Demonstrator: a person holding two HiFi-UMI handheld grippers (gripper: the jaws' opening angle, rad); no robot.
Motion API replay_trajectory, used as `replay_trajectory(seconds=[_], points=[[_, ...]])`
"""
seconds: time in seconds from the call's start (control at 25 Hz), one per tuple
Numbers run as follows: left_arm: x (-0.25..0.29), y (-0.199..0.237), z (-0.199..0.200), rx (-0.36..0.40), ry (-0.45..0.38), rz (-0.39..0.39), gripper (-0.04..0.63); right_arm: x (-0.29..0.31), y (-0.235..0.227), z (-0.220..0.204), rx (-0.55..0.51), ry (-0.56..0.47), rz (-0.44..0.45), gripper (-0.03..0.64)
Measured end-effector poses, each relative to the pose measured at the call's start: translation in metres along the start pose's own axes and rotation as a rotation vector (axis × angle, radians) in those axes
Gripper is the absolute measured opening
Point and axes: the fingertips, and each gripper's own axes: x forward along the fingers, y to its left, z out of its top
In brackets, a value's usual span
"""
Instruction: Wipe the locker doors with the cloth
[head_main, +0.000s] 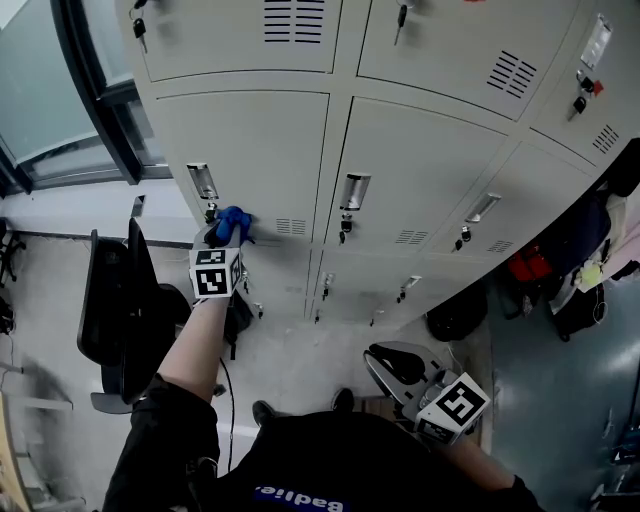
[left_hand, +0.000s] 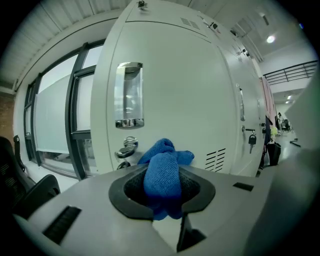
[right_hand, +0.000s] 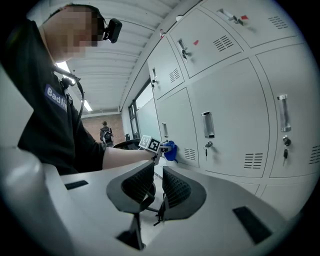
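Your left gripper pinches the blue cloth, which is bunched between its jaws. The cloth is up at the locker door, just under the handle and beside the vent slots. Your right gripper is low by your side, jaws slightly apart with nothing between them.

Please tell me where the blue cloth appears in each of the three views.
Head view: blue cloth left of centre, in the left gripper.
Left gripper view: low centre, clamped between the jaws.
Right gripper view: small, just left of centre.
Shared landmark: the vent slots beside it.
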Motion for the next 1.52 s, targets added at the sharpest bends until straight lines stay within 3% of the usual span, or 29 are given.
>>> replay_trajectory(seconds=[0.56, 0.84, 0.96, 1.32, 1.52], points=[[0.02, -0.129, 0.022, 0.077, -0.028, -0.211, 0.104, -0.024, -0.023, -0.004, 0.027, -0.015, -0.028, 0.048], [0.015, -0.159, 0.022, 0.144, -0.034, -0.283, 0.104, -0.024, -0.021, -0.006, 0.03, -0.011, -0.017, 0.048], [0.004, -0.137, 0.003, 0.168, -0.007, -0.262, 0.104, -0.017, -0.015, -0.008, 0.027, 0.003, -0.001, 0.048], [-0.013, -0.004, -0.051, 0.121, 0.082, -0.055, 0.104, 0.01, 0.0, -0.026, 0.006, 0.076, 0.041, 0.048], [-0.01, 0.037, -0.072, 0.114, 0.123, -0.005, 0.104, 0.018, 0.006, -0.023, -0.02, 0.081, 0.048, 0.048]])
